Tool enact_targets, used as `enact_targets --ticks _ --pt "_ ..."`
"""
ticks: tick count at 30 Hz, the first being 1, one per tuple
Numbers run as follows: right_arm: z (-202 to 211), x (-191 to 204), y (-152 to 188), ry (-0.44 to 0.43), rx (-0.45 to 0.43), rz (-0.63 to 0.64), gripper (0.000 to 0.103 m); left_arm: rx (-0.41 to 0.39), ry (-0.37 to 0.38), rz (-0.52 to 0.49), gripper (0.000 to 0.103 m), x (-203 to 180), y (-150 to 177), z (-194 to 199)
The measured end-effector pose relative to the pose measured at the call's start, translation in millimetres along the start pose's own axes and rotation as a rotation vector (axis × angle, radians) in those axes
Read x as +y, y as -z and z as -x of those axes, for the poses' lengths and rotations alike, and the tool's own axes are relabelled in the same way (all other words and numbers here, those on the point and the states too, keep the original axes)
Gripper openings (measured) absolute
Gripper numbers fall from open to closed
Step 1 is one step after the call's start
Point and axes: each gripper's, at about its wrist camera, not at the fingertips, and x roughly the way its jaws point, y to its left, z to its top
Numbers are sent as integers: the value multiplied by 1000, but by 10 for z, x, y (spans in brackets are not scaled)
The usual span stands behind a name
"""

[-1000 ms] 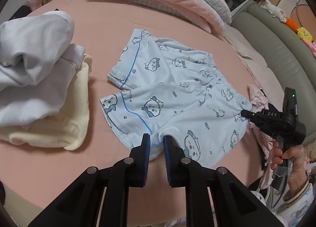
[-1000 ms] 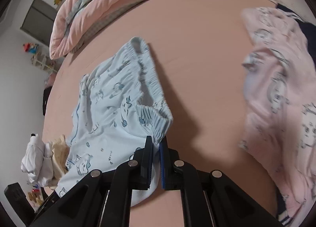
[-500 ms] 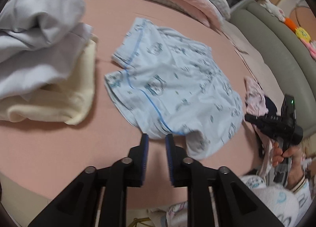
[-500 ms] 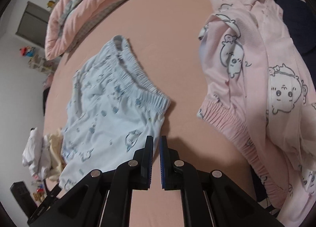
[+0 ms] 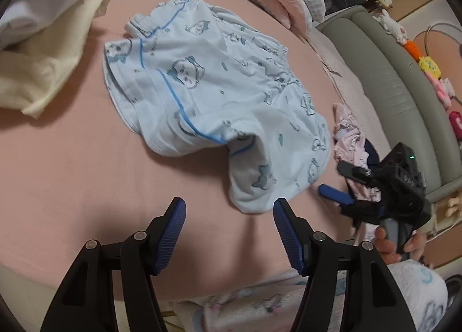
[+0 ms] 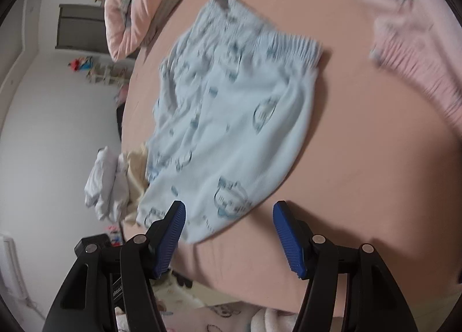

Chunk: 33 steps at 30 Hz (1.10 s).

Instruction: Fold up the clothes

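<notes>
Folded pile [image 5: 43,52] beside shorts [image 5: 208,95] (pink bedsheet [image 5: 72,173])

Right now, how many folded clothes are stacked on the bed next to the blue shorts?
2. A white folded garment lies on top, and a cream folded garment sits under it, left of the blue shorts. More could be hidden beyond the picture's edge.

Pink-sheeted bed [image 5: 72,164], grey-green padded headboard [image 5: 404,78], white walls [image 6: 43,130], possibly a dark cabinet [image 6: 78,26].

Light blue cartoon-print cotton shorts [image 5: 213,101] lie crumpled on pink bedsheet [image 5: 72,164]; left gripper [image 5: 229,216] jaws spread wide, empty; right gripper [image 5: 335,184] beside shorts' near edge, held by hand [image 5: 401,242]
</notes>
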Motion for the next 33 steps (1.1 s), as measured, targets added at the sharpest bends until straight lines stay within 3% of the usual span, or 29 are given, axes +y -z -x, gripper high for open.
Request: enact_targets --ticks 7,10,11,12,14,15,24,33 --pt "-215 -95 -47 -138 9 -78 63 -13 45 -44 61 -81 -21 -143" --pt "-204 -109 -43 -158 3 -89 63 -40 61 -21 60 -70 -48 -179" --pt "-183 -111 -14 -154 3 -82 64 -48 65 -7 55 -61 -64 -191" --pt "-198 -86 -5 -147 0 -78 64 -59 66 9 38 -53 -79 -195" --pt "-208 -61 15 -138 0 -73 65 -54 76 46 16 -29 -114 -231" --pt "-191 -73 23 -142 1 -81 66 -41 96 65 14 -15 -134 -262" --pt "-279 -143 39 -256 73 -233 71 -76 159 33 11 -259 -385 -146" --pt "-501 47 -26 -227 52 -230 71 -95 102 -17 11 -331 -662 -72"
